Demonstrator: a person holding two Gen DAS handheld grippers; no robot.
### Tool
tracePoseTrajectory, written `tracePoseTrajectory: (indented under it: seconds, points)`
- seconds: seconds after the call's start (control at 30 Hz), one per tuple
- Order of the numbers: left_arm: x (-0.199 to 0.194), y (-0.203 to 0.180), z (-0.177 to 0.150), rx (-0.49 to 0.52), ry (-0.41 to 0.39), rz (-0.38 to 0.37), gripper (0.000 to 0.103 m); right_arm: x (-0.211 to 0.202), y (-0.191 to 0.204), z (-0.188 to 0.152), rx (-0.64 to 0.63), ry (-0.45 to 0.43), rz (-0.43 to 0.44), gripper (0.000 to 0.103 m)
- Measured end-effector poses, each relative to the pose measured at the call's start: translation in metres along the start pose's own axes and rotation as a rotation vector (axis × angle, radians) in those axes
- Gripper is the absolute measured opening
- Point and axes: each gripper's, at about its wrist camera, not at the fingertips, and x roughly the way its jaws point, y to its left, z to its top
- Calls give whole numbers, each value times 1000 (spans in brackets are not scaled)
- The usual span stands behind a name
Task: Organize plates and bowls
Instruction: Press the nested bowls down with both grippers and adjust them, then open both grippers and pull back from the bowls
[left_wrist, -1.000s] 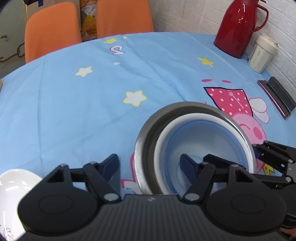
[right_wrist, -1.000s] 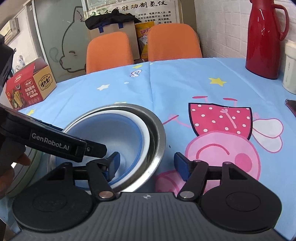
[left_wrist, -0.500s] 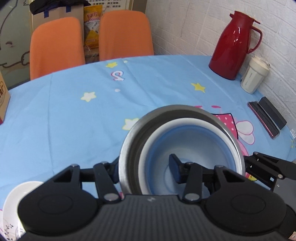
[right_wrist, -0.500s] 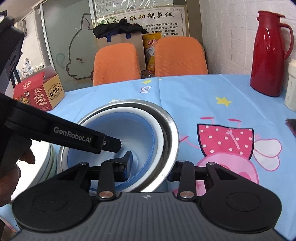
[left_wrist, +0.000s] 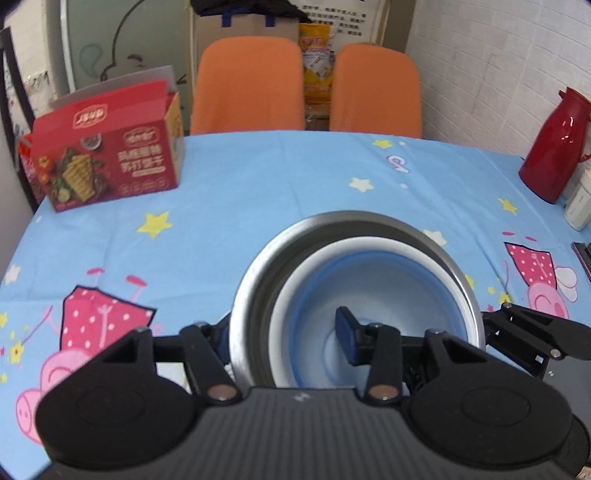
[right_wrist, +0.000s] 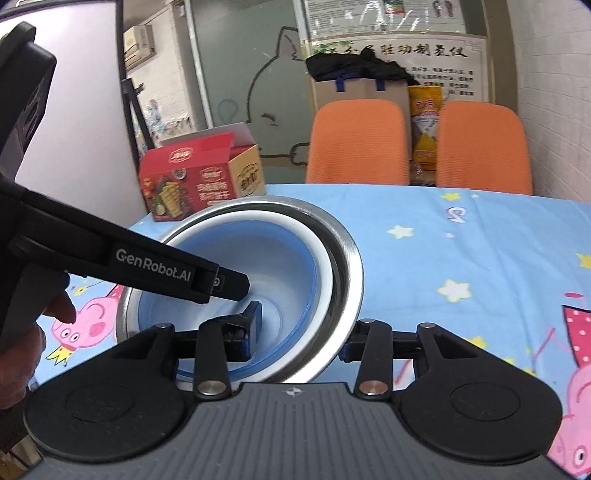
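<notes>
Blue cartoon-print tablecloth (left_wrist: 258, 192) covers the table, with a red box (left_wrist: 107, 155) at upper left and a red flask (left_wrist: 557, 147) at far right of the left wrist view. At lower centre a steel bowl (left_wrist: 258, 288), with a white bowl (left_wrist: 295, 280) and blue bowl (left_wrist: 388, 295) nested inside, sits between both tools. The left gripper (left_wrist: 282, 336) and right gripper (right_wrist: 301, 338) each clamp the nested rims, one finger inside and one outside.

Right tongs (right_wrist: 299, 332) clamped across steel bowl (right_wrist: 347, 258) rim, blue bowl (right_wrist: 291, 258) nested inside, left tongs (right_wrist: 221, 284) reaching in, above blue surface (right_wrist: 461, 258)
</notes>
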Motion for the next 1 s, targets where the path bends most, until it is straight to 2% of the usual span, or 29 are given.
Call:
tracePoseTrajectory:
  seconds: [0.17,0.3,0.43,0.5,0.57,0.6,0.63,0.67,0.73,0.87,1.0]
  points:
    - [12,24,-21,-56,41,-8,42,16,26,-10,-27,68,43,74]
    - [26,28,-27,-69,57,-26,42,24,30,-18,-29,109,34,74]
    - [28,28,-27,-70,36,-43,41,25,30,-22,-36,112,18,78]
    - [27,26,-29,-66,31,-51,49,26,32,-22,-39,111,19,84]
    - [25,25,-30,-67,9,-58,69,27,33,-22,-43,115,29,91]
    - [21,23,-30,-60,-15,-44,69,27,34,-22,-44,116,35,95]
    - [17,22,-30,-52,-43,-19,70,25,34,-22,-39,110,42,101]
    - [12,22,-28,-49,-72,5,73,24,33,-21,-27,101,35,103]
    - [0,24,-24,-65,-132,17,74,15,32,-19,-25,54,-13,103]
    - [-27,20,-18,-91,-222,16,74,-12,25,-9,-3,-70,-37,103]
    - [-47,1,-27,-76,-280,42,74,-35,14,-9,1,-125,-79,103]
